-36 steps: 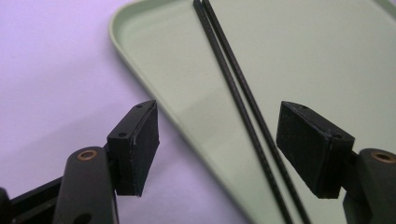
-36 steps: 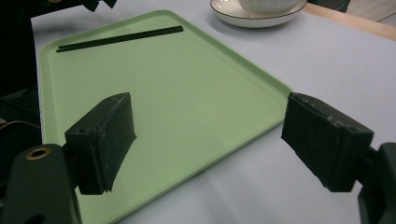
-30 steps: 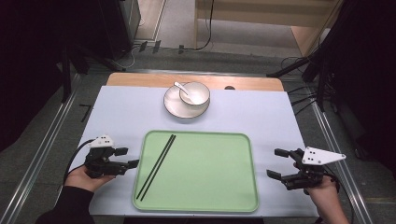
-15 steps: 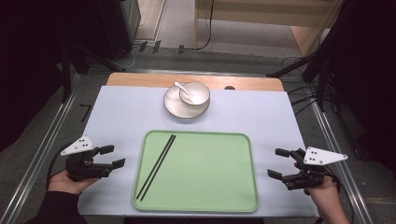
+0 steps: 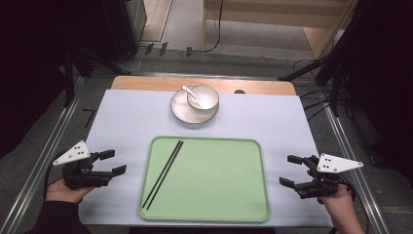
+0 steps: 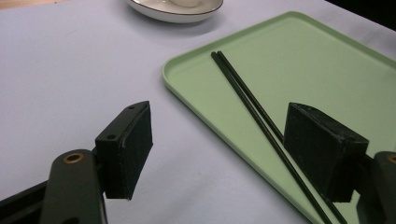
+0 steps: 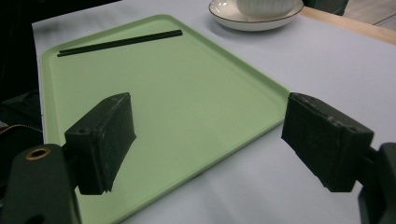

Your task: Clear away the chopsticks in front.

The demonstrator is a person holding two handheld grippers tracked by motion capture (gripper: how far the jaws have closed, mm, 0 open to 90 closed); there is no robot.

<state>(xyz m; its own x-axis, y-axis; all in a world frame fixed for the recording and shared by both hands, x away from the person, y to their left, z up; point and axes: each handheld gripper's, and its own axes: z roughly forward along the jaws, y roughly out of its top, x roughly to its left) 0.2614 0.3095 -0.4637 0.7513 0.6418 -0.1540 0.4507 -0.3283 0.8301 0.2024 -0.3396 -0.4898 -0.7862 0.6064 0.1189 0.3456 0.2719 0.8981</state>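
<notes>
On the tray (image 5: 219, 185): chopsticks (image 5: 163, 173) — near ends hidden behind left gripper (image 5: 113, 162), just opening, empty.
Right gripper (image 5: 291, 170): spread, empty.
Bowl (image 7: 266, 7): cut off.

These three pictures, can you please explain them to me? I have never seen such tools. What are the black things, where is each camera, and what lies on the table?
A person sits at a table and holds a hand tool in each hand. Each tool is a gripper with two black fingers that open and close.

The high view looks down from above the person. The left gripper is at the lower left, the right gripper at the lower right. The other two pictures come from small cameras on the grippers, looking along their fingers.

On the table lies a green tray with a pair of black chopsticks near its left side. Behind the tray stands a plate with a white bowl and a spoon.

Both grippers are open and hold nothing. The left one's fingers have just been opening, with nothing between them.
</notes>
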